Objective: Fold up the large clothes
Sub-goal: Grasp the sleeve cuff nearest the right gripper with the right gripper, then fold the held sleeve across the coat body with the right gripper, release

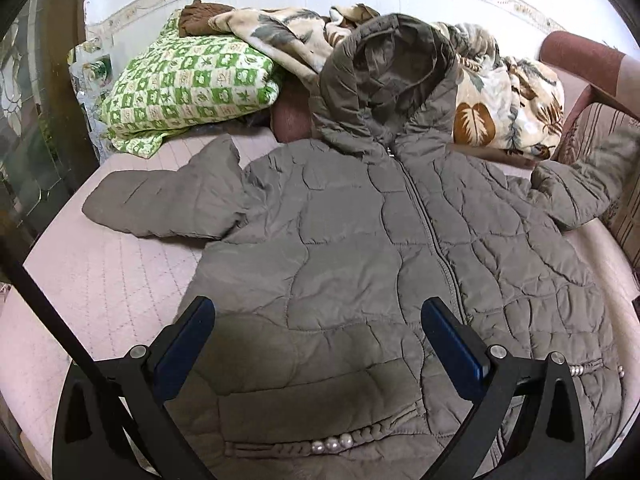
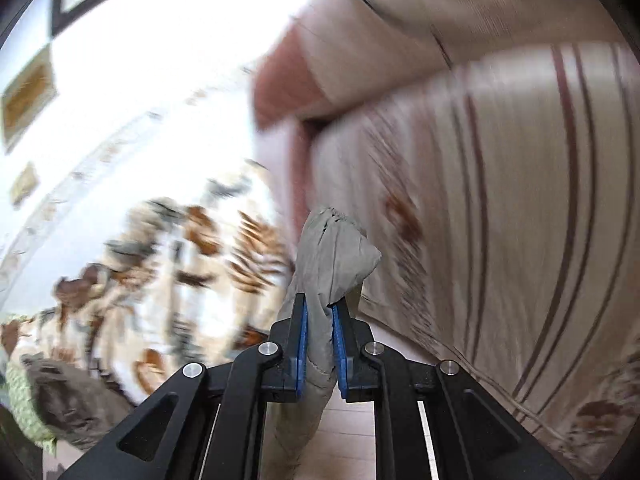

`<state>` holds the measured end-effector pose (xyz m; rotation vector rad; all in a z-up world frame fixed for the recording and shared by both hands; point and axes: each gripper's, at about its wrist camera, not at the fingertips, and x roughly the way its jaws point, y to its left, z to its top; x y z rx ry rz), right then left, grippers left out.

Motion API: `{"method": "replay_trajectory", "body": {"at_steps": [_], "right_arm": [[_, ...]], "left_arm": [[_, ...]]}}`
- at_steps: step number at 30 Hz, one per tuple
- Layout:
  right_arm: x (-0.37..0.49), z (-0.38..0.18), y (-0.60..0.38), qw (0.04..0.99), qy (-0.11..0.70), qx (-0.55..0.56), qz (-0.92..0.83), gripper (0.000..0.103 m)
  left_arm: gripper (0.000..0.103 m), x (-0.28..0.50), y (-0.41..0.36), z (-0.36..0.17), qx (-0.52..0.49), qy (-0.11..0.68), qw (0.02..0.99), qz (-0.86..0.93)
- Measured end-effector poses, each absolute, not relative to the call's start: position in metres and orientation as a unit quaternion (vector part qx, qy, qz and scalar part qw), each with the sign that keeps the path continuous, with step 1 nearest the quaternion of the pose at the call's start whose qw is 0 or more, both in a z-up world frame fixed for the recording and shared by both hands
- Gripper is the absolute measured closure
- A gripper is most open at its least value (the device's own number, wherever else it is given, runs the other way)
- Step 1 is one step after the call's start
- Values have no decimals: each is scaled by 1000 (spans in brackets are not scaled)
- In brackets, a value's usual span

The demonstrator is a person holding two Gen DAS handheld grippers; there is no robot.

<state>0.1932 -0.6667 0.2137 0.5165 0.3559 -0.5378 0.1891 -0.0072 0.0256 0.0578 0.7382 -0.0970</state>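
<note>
Two claws, left claw (image 1: 318, 312) wide above jacket (image 1: 360, 240), right claw (image 2: 320, 310) pinching sleeve (image 2: 332, 248).

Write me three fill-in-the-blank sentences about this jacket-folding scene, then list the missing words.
1. The grey quilted jacket lies spread out with its zipper ____.
2. The left tongs hover over the jacket with jaws ____.
3. The right tongs are shut on a fold of ____ fabric.
4. Behind the hood, the folded quilt is checked white and ____.

Missing words: closed; open; grey; green
</note>
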Motion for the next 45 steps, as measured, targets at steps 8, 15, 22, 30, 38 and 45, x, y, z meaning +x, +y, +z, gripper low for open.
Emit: {"method": "replay_trajectory", "body": {"at_steps": [8, 15, 22, 30, 38, 45], "right_arm": [[200, 312, -522, 961, 160, 165, -152, 91], [241, 318, -365, 976, 191, 95, -34, 91], [285, 251, -235, 966, 254, 35, 44, 91], [321, 136, -132, 934, 345, -25, 90, 91], [339, 52, -96, 902, 418, -48, 98, 90], [319, 66, -108, 889, 425, -25, 168, 73]], "left_arm": [[0, 180, 14, 39, 5, 356, 934, -41], [0, 169, 42, 50, 0, 338, 941, -24], [0, 167, 82, 47, -25, 348, 937, -1], [0, 170, 108, 43, -41, 356, 934, 16], [0, 176, 113, 39, -46, 362, 931, 17], [0, 179, 113, 38, -50, 366, 929, 18]]}}
